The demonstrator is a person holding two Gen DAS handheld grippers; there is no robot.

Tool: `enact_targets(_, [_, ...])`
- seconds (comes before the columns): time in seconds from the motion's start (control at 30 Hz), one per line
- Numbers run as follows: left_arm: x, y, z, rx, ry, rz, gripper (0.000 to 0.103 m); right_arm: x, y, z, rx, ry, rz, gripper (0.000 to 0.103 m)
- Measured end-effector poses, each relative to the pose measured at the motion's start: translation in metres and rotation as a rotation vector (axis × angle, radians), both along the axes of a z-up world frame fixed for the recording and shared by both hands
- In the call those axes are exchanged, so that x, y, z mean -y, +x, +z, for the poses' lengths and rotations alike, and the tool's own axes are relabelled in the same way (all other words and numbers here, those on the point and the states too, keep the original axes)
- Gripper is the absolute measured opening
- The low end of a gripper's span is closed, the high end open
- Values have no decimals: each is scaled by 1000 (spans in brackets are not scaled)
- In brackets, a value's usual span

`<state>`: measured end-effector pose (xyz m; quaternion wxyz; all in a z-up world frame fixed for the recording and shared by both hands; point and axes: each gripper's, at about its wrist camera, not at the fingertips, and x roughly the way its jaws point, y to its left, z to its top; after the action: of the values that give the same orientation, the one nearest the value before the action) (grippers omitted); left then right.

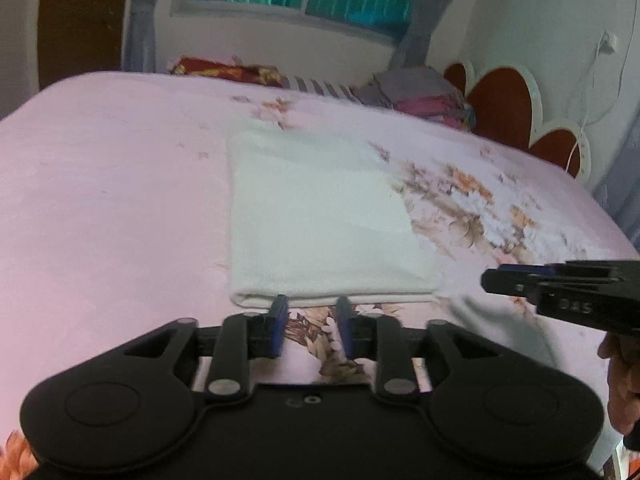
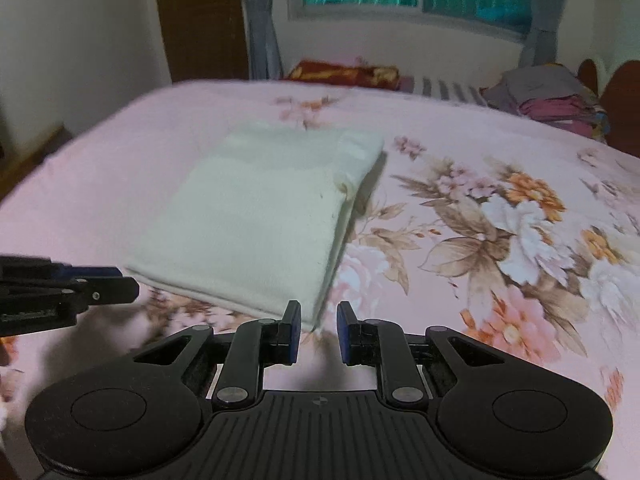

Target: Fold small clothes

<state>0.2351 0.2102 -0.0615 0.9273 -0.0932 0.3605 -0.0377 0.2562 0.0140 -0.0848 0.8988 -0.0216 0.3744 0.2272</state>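
Folded white cloth (image 1: 320, 216) lay flat mid-bed on pink floral sheet (image 1: 100, 200). Left gripper (image 1: 312, 320) and right gripper (image 2: 319, 322) hung just off cloth's near edge, jaws parted, nothing between. Clothes pile (image 1: 420, 96) sat beyond cloth by headboard (image 1: 504, 108), blurred. Bare sheet flanked cloth.

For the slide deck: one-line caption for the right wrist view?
Right tool open and empty at the near corner of a folded white cloth on a floral bedsheet.
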Motion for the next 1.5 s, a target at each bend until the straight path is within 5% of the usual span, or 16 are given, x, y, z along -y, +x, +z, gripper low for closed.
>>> enact_targets(0.03, [1,-6,4,11,3,8,38,3,-6,6,11,16,-6,18])
enact_targets(0.07, [2,-14,8,25,7,18,59,7,-13,11,24,30,-15,18])
enact_targets(0.1, [5,-20,12,44,16,29,95,11,-21,17,35,39,-28,21])
enact_targets(0.2, [18,-42,25,106,94,70,102,21,-38,29,71,51,-88,102])
enact_targets(0.5, [42,-95,63,147,89,76,103,54,-105,58,113,83,-186,103])
enact_targets(0.93, [69,-173,91,216,113,98,103,70,-196,87,180,87,-173,103])
enact_targets(1.5, [91,-200,107,280,115,90,102,95,-231,114,247,96,-195,103])
